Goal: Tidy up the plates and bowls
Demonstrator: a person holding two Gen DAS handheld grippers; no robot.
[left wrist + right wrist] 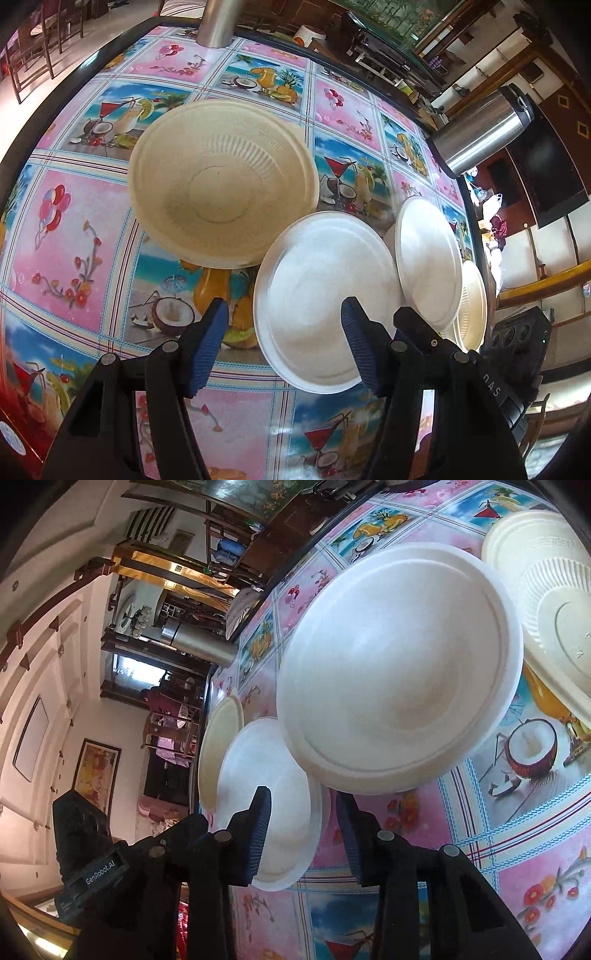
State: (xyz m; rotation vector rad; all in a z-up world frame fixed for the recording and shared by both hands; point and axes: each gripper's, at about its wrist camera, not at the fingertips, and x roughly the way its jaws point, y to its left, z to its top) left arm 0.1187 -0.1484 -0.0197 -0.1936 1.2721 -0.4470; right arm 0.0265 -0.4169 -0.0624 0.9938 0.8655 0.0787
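A cream ribbed bowl (pixel 221 188) sits on a cream plate on the patterned table. Nearer me lies a white plate (pixel 317 295), with a second white plate (pixel 428 258) to its right and a cream plate (pixel 472 310) beyond that. My left gripper (pixel 284 332) is open above the first white plate's near edge, holding nothing. In the right wrist view my right gripper (pixel 303 834) is open and empty, beside a small white plate (pixel 269 790), below a large white plate (pixel 399 672). The cream bowl (pixel 554 620) is at the right and a cream plate (pixel 218 753) at the left.
A steel thermos (pixel 480 136) stands at the table's far right edge and shows in the right wrist view (pixel 199 642). A steel cylinder (pixel 216 22) stands at the far edge. The table's dark rim (pixel 22 136) curves round the left.
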